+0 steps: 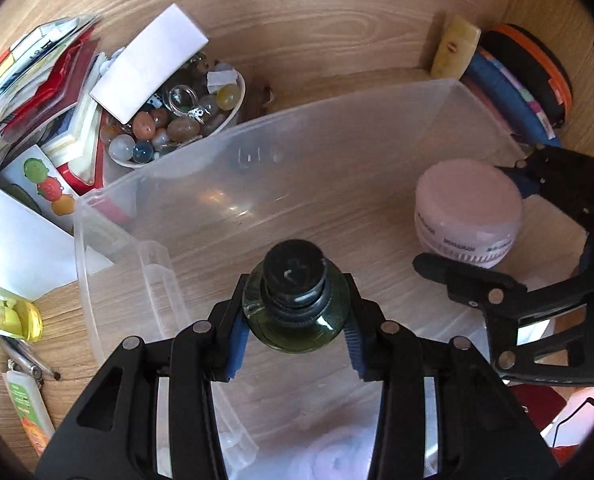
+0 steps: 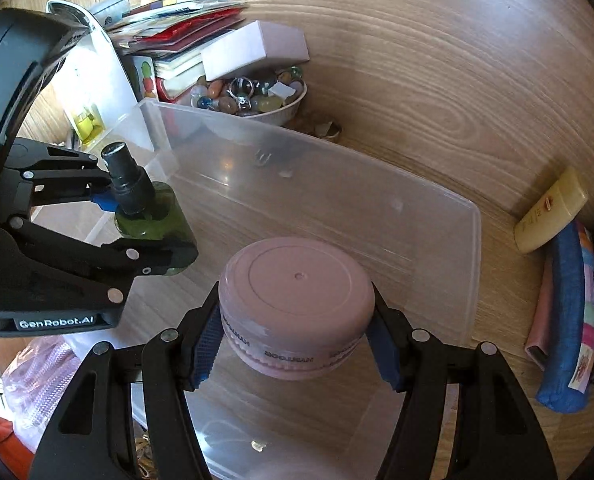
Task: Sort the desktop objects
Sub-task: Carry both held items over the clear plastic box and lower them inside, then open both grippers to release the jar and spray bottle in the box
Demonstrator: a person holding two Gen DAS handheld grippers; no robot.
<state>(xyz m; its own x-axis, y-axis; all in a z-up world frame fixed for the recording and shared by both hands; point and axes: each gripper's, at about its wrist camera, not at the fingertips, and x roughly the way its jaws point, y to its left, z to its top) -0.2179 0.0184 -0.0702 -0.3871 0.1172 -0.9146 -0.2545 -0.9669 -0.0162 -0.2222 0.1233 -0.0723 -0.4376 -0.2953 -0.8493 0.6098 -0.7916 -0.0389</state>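
Note:
My left gripper point(image 1: 295, 338) is shut on a small green glass bottle point(image 1: 297, 316) with a black cap, held upright over the clear plastic bin point(image 1: 257, 148). The same bottle point(image 2: 153, 216) and left gripper point(image 2: 145, 232) show at the left of the right wrist view. My right gripper point(image 2: 295, 346) is shut on a round pink jar point(image 2: 297, 304) with a flat lid, also inside the bin point(image 2: 473, 264). In the left wrist view the jar point(image 1: 469, 212) and the right gripper point(image 1: 473, 228) sit at the right.
A white bowl of coloured stones point(image 1: 177, 120) and a white box point(image 1: 149, 64) lie behind the bin, beside stacked booklets point(image 1: 29, 76). A cream tube point(image 2: 549, 212) and a blue pencil case point(image 2: 573, 320) lie right of the bin. A yellow item point(image 1: 17, 316) and a small tube point(image 1: 29, 408) lie left.

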